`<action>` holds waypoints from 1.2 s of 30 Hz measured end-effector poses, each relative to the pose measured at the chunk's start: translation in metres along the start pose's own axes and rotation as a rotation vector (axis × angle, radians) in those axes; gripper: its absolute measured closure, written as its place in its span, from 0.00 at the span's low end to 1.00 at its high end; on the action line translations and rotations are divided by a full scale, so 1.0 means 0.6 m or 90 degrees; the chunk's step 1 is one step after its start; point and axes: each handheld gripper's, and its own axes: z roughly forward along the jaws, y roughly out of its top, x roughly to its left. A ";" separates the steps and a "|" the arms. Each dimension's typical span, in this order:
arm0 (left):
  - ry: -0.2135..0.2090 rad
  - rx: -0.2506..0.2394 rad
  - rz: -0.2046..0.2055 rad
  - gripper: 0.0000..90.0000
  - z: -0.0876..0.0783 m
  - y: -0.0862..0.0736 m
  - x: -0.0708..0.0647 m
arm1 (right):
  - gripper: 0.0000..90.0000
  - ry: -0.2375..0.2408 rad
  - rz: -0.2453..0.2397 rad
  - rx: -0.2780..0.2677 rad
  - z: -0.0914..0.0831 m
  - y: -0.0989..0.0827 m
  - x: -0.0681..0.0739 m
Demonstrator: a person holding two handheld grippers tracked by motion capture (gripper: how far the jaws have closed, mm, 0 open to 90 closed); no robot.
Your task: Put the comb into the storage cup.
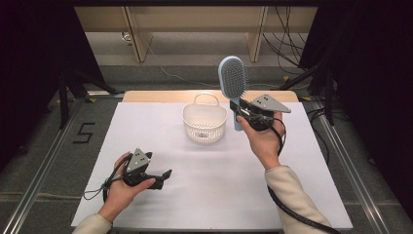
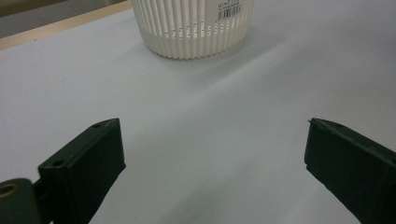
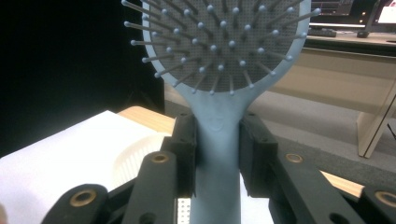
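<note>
A blue hairbrush (image 1: 233, 75) is held upright by its handle, clamped in the right gripper (image 1: 242, 110) beside the white basket (image 1: 204, 123) (bristles face the camera). The left gripper (image 1: 163, 176) is kept spread wide, empty, above the white table (image 1: 204, 190).

high view sits above the person's side, looking forward and down over the whole white table (image 1: 160, 195) to the floor and shelving beyond. left gripper view rides low over the table, facing along its jaws toward the white basket (image 2: 192, 28), fairly near. right gripper view is raised, looking along its jaws, very close on the hairbrush (image 3: 219, 70). all three views take in the basket and table.
</note>
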 end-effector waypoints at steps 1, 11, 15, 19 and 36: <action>0.000 -0.001 0.000 0.05 0.000 0.000 0.000 | 0.78 0.000 0.000 0.000 0.000 0.000 0.000; 0.000 0.000 0.000 0.05 0.000 0.000 0.000 | 0.78 0.000 0.001 0.000 0.003 0.000 0.000; 0.001 0.000 0.000 0.05 -0.001 0.000 0.000 | 0.78 0.001 0.000 0.001 0.004 0.000 0.001; 0.001 -0.001 -0.001 0.05 -0.001 0.000 0.000 | 0.78 0.002 0.000 0.000 0.005 0.001 0.002; 0.000 -0.001 -0.001 0.05 -0.001 0.000 0.000 | 0.78 0.008 -0.003 -0.002 0.014 0.003 0.008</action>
